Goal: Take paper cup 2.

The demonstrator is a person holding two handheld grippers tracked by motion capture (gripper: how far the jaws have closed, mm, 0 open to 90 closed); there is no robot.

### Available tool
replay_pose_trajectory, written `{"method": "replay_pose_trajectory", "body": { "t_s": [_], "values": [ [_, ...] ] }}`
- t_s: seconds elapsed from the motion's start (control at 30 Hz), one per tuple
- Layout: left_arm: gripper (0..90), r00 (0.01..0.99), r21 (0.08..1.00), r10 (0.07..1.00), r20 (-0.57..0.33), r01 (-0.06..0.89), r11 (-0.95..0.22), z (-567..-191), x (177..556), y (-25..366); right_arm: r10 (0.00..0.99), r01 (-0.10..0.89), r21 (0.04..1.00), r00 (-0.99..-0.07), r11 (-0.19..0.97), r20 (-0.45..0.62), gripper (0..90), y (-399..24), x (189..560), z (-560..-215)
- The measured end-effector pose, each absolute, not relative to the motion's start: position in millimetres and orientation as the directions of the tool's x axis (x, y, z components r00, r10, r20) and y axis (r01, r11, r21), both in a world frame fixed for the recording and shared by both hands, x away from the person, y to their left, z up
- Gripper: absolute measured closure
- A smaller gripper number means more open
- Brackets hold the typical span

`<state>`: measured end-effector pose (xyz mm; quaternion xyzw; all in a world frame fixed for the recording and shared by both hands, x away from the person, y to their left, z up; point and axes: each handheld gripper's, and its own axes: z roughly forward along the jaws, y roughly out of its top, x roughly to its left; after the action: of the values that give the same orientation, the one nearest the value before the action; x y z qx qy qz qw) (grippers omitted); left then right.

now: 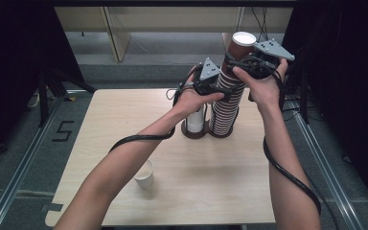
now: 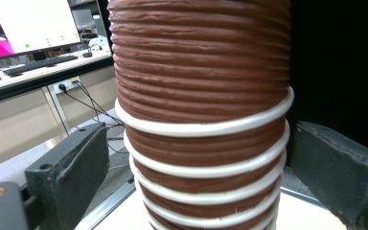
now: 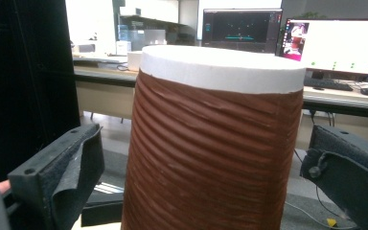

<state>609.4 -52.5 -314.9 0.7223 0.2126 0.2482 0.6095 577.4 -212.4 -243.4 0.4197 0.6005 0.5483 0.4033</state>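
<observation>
Brown cup stack (image 1: 227, 96) upright, long axis vertical, top cup (image 1: 240, 48) base up.

Ribbed brown cup (image 3: 215, 143), white-rimmed, between the right gripper (image 3: 206, 177)'s parted black jaws, untouched.

We see a tall stack of cups (image 1: 226, 103) that is brown with fine ribbed lines, and each cup has a white rim. The top cup (image 3: 215, 143) has the same brown ribbed wall and a white band at its upper end. Beside the stack stands a white stack of cups (image 1: 196, 120). A single white cup (image 1: 144, 174) stands on the light wood-grain table (image 1: 211, 182). Both grippers have black jaws and grey plates.
</observation>
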Motion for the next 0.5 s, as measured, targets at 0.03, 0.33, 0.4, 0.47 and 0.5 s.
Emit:
{"method": "replay_pose_trajectory", "body": {
  "t_s": [0.03,0.33,0.4,0.47,0.5],
  "values": [
    [5.9,0.787,0.986,0.61,0.098,0.006,-0.167,-314,610,-53,0.946,0.063,0.997,-0.322,0.046,-0.023,0.9,-212,578,-243],
    [4.3,0.794,0.988,0.604,0.077,0.022,-0.154,-314,615,-64,0.946,0.07,0.996,-0.323,0.047,-0.021,1.3,-212,584,-241],
    [4.3,0.792,0.988,0.607,0.07,0.027,-0.149,-314,616,-65,0.947,0.072,0.996,-0.321,0.044,-0.019,1.5,-212,585,-241],
    [4.5,0.793,0.988,0.606,0.065,0.033,-0.149,-316,618,-66,0.947,0.08,0.996,-0.32,0.037,-0.01,1.8,-213,586,-242],
    [4.0,0.792,0.987,0.607,0.07,0.032,-0.156,-316,618,-67,0.947,0.088,0.996,-0.321,0.031,-0.001,2.1,-213,587,-243]
  ]
}}
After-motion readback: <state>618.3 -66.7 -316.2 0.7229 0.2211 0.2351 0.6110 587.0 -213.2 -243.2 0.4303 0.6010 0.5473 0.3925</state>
